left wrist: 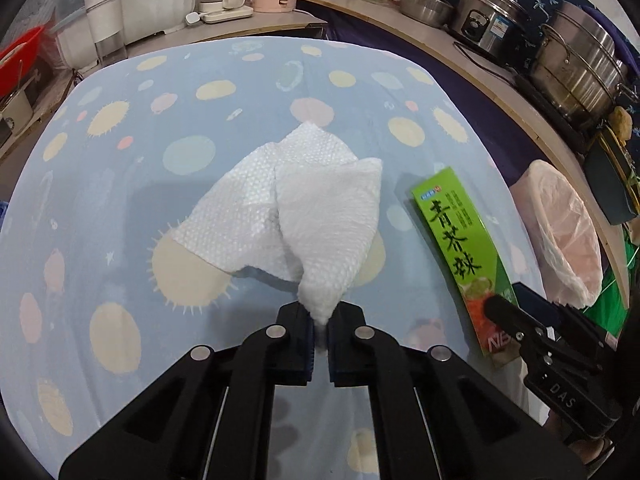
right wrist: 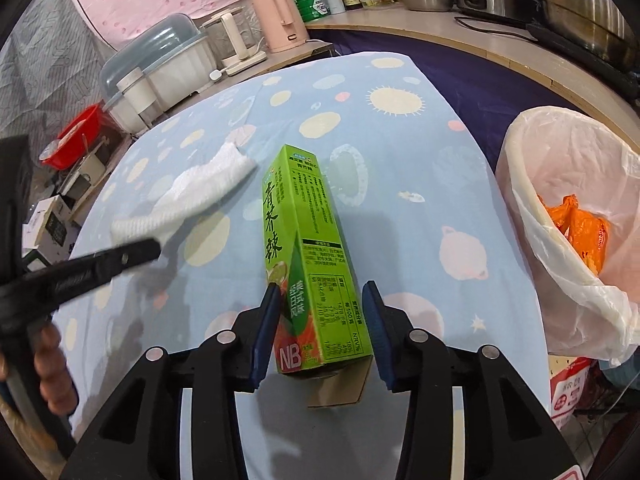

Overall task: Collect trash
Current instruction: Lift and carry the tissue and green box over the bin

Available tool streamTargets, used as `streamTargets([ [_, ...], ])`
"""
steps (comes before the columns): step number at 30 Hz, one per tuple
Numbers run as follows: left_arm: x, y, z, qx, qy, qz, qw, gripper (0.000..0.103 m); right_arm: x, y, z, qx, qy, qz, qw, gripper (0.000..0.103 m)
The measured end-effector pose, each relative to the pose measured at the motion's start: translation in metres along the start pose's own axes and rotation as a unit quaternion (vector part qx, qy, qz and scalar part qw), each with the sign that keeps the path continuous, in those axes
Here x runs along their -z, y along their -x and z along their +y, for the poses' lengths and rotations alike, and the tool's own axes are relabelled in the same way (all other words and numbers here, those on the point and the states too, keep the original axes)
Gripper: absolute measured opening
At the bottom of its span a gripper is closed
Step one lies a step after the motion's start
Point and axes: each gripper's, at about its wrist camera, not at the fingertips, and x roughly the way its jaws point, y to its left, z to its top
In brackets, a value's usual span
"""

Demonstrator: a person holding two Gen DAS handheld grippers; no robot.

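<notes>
At the far left of the right wrist view, a hand [right wrist: 52, 364] grips the handle of the left gripper [left wrist: 319, 326], whose black fingers reach in toward the table from nine o'clock. Seen from its own camera, its jaws are closed tight on one corner of a white paper towel [left wrist: 296, 216]; the rest of the towel fans out toward twelve o'clock, lifted at the pinched corner with its far edges near the cloth. The table [left wrist: 120, 184] wears a pale blue cloth printed with suns and planets.

Just right of the towel, at about three o'clock from it, lies a long green box [right wrist: 312, 264] with large dark lettering, flat on the cloth and pointing away toward twelve o'clock. The right gripper [right wrist: 318, 336] straddles its near end: the blue pads [right wrist: 264, 332] sit against the two long sides of the box, one at nine o'clock and one at three, gripping it. A brown cardboard flap shows under the box's near end.

Farther right, at two to three o'clock beyond the table edge, stands a bin [right wrist: 516, 168] lined with a pale plastic bag; an orange wrapper [right wrist: 580, 232] lies inside it. Along the back, from eleven to one o'clock, a shelf holds a pink kettle [right wrist: 282, 20], bottles and steel pots [left wrist: 580, 64].
</notes>
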Motion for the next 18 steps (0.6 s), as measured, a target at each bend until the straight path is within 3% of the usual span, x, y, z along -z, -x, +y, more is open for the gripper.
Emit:
streamTargets([
  [2, 0.009, 0.004, -0.002, 0.003, 0.001, 0.006, 1.0000, 0.004, 0.003, -0.001, 0.007, 0.013, 0.011, -0.003, 1.000, 0.056],
  [6, 0.025, 0.011, -0.008, 0.007, -0.004, 0.012, 0.9999, 0.004, 0.009, -0.009, 0.015, 0.022, 0.023, 0.000, 0.999, 0.059],
  [9, 0.034, 0.014, -0.012, 0.009, -0.010, 0.016, 0.9998, 0.004, 0.012, -0.010, 0.013, 0.016, 0.016, 0.004, 1.000, 0.048],
  [11, 0.039, 0.016, -0.013, 0.010, -0.012, 0.018, 0.9997, 0.004, 0.014, -0.008, 0.012, 0.011, 0.011, 0.006, 1.000, 0.034],
  [14, 0.044, 0.020, -0.018, 0.014, -0.017, 0.017, 0.9996, 0.004, 0.016, -0.001, 0.011, 0.005, 0.003, 0.000, 1.000, 0.027],
  [18, 0.045, 0.029, -0.026, 0.021, -0.022, 0.009, 0.9995, 0.004, 0.018, 0.017, 0.007, -0.003, -0.013, -0.017, 1.000, 0.027],
])
